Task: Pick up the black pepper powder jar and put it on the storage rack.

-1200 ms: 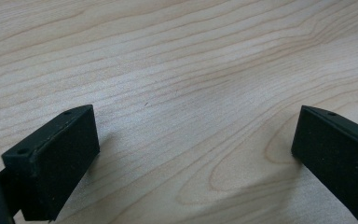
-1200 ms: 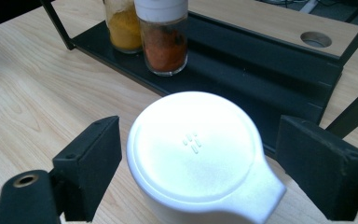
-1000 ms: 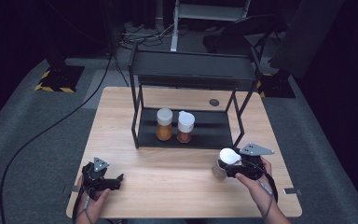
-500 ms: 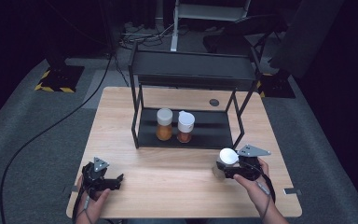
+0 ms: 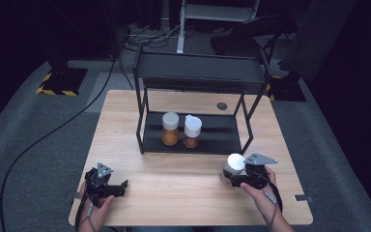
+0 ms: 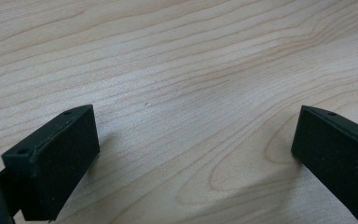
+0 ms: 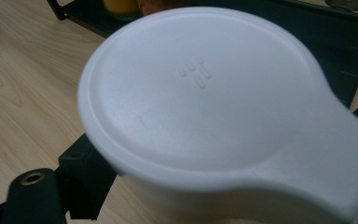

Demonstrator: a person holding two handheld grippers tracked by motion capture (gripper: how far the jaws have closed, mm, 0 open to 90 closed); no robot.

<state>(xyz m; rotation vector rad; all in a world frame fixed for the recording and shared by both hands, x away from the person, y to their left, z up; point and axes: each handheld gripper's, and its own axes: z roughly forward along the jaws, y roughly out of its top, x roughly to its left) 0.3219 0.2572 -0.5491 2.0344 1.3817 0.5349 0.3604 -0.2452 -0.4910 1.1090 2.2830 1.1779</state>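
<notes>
Near the table's front right corner, the right gripper, its jaws just closing, clasps the white-lidded jar, while the left gripper rests spread wide near the front left corner.

Small jar with a white flip-top lid, upright on the counter near its front right corner, just in front of the black rack. Seen close in the right gripper view: round, smooth lid with a tab jutting toward the lower right and a few tiny raised marks near the centre. Sits between the fingers of the right gripper.
</notes>
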